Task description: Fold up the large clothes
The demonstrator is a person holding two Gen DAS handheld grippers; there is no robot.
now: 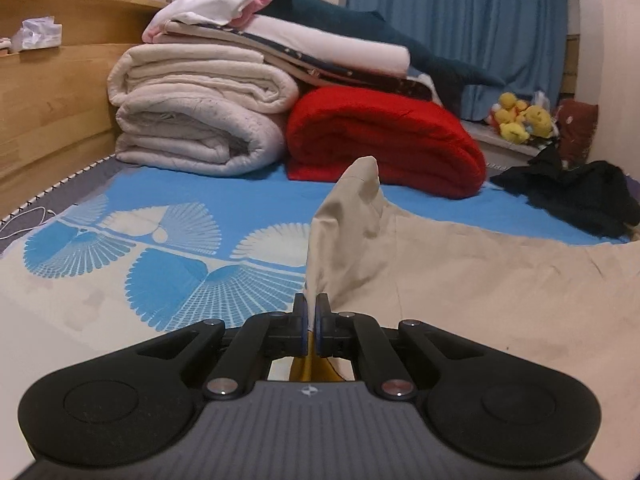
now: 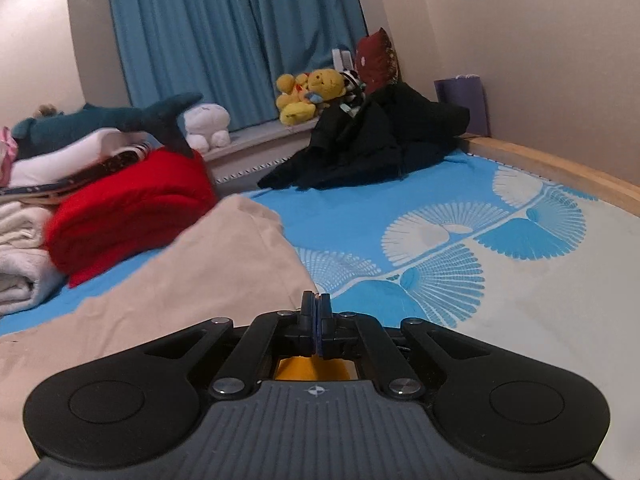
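The left gripper [image 1: 311,307] pinches a raised corner of the beige garment [image 1: 460,280]; the right gripper [image 2: 316,307] is clamped tight, its hold on the cloth edge hidden.

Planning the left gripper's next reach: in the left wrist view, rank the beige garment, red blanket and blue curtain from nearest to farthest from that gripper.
1. Beige garment: pinched in the left gripper, spreading to the right.
2. Red blanket: folded on the bed, straight ahead, past the garment.
3. Blue curtain: on the far wall, upper right, behind the bedding pile.
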